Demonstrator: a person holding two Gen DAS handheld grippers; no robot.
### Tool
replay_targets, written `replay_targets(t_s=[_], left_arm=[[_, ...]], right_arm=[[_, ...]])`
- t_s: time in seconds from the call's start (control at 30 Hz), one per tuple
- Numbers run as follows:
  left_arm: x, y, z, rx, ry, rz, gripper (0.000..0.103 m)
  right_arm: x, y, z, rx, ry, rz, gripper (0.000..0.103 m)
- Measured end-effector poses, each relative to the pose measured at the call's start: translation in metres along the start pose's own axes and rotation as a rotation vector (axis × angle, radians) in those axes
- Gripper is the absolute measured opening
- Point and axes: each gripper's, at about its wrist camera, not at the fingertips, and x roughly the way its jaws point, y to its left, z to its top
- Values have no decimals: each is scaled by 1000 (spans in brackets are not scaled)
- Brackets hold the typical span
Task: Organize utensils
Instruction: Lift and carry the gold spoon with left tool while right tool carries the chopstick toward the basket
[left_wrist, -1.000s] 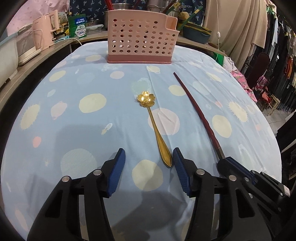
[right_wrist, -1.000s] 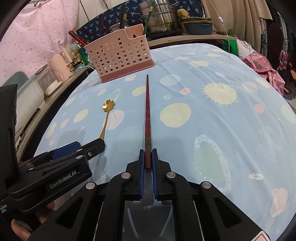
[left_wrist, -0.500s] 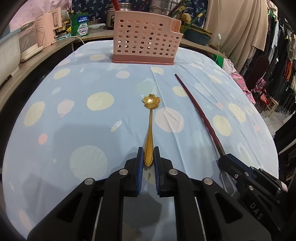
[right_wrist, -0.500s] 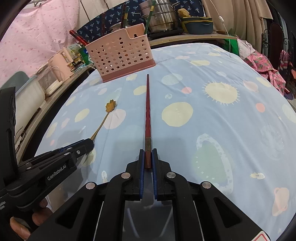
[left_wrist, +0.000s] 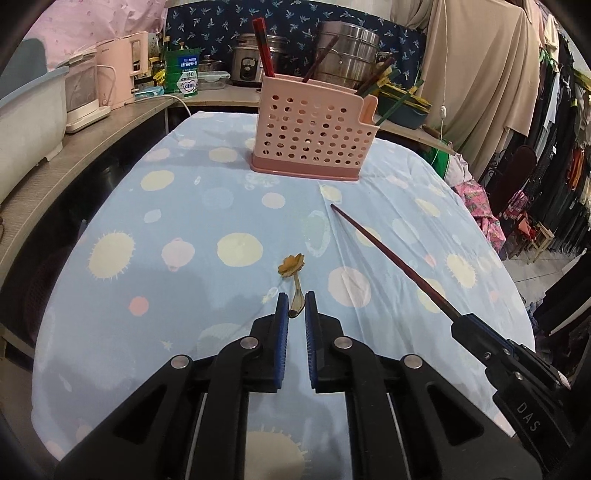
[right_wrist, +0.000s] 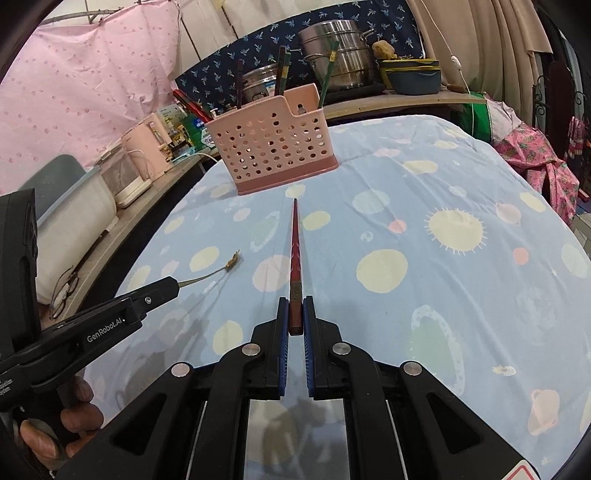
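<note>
Item: left tongs (left_wrist: 295, 308), closed on the handle end of a gold spoon (left_wrist: 294, 275) with a flower-shaped bowl; the jaws have just been closing, and where a second ago they stood wide either side of the handle as it lay flat, they now pinch it. In the right wrist view the spoon (right_wrist: 212, 275) juts forward from these tongs (right_wrist: 173, 286) with its bowl seemingly clear of the cloth, so it reads as lifted. Item: right tongs (right_wrist: 295, 317), shut tight on the thick end of a dark red chopstick (right_wrist: 294, 251), as before; the stick points straight ahead toward the holder and appears raised off the cloth, though its tip may be low. In the left wrist view the same chopstick (left_wrist: 391, 260) runs diagonally from the right tongs (left_wrist: 460, 325). Item: pink perforated holder (left_wrist: 312, 138), upright at the far end of the desk (left_wrist: 184, 229), which is covered in a pale blue cloth with yellow spots; several chopsticks already stand in it. A hand (right_wrist: 62, 421) grips the left tool at the lower edge. Status, as judged: both loose utensils are now secured and off the desk, so the pick-up stage looks complete; what remains is carrying each forward and dropping it into the holder's compartments, the long chopstick needing tilting upright first.
</note>
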Motion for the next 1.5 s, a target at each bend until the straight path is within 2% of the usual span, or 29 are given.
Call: replay_targets(t_s=[0.1,0.53,0.93,1.27,1.5], left_arm=[[-5,3,7,-12,-13,-4,1],[-17,22,30,-53,-46,13,1],[-26,24,55,-49,-83,9,1],[-34,22,89,-36,-133,-7,1],[-37,17,129,-46,-183,-54,1]], right_arm=[[-10,2,10,4,-29,12,7],[-34,-4,55,41,-135,27,7],[-44,-6,91,38,-222,30,7],[-50,-7,118,40,-279,40,7],[-51,-11,149,77,-329,85,7]])
